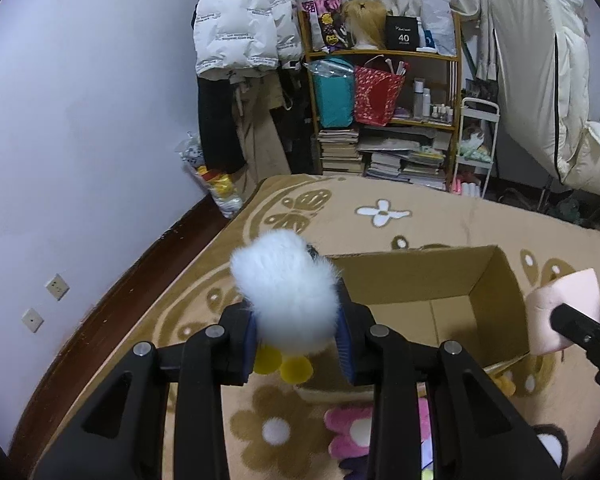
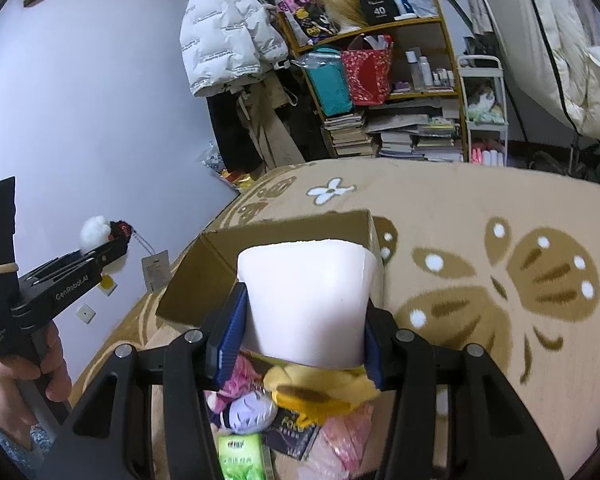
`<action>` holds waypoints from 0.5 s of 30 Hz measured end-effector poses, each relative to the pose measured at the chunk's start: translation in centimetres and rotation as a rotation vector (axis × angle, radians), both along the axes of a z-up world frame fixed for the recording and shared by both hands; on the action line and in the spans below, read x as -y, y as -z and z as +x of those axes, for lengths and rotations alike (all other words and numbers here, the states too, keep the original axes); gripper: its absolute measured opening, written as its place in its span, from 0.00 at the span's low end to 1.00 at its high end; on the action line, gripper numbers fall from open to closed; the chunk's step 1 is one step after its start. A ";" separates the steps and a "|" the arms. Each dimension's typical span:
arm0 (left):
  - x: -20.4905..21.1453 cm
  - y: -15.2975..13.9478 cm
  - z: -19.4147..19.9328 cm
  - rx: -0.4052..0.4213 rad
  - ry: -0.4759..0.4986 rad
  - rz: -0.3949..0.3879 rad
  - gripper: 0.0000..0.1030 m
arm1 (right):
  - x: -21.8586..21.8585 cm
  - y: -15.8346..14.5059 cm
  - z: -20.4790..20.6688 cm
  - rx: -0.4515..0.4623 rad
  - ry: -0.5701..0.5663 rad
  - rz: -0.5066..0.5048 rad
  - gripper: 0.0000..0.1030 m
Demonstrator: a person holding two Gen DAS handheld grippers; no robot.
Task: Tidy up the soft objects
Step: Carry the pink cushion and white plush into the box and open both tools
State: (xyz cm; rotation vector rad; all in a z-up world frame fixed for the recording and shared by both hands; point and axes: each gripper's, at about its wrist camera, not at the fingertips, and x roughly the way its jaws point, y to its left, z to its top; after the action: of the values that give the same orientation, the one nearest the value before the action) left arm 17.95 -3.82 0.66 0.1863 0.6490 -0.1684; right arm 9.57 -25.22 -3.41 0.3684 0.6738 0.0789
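My left gripper [image 1: 298, 334] is shut on a fluffy white plush toy [image 1: 288, 288] with yellow feet, held above the carpet just left of an open cardboard box [image 1: 500, 292]. The toy and left gripper also show in the right wrist view [image 2: 94, 230], with a tag dangling. My right gripper [image 2: 300, 336] is shut on a pale pink foam block [image 2: 308, 300], held over the box's [image 2: 204, 276] near edge. The block also shows at the right of the left wrist view [image 1: 560, 308].
More soft things lie on the carpet before the box: a pink flower plush [image 1: 348, 432], a yellow plush [image 2: 320, 388], a purple-haired doll [image 2: 248, 408], a green packet [image 2: 240, 456]. A cluttered bookshelf [image 1: 384, 116], hanging coats and a white trolley stand at the back wall.
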 end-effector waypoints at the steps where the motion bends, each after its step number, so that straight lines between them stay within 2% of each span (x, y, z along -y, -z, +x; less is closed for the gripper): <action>1: 0.1 0.1 0.2 0.001 0.003 -0.009 0.30 | 0.0 -0.1 0.3 0.002 -0.004 -0.007 0.52; 10: 0.9 1.4 0.5 0.010 0.055 -0.047 0.30 | -1.1 -0.1 3.3 0.015 -0.033 -0.044 0.54; 15: 1.7 2.9 0.7 -0.014 0.073 -0.018 0.31 | -1.6 1.0 4.2 0.030 -0.054 -0.075 0.57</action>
State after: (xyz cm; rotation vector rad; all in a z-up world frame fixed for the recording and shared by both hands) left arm 18.68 -5.54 -2.27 0.1916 0.6550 -0.2458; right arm 13.72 -23.64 -4.45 0.2764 0.6549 0.1096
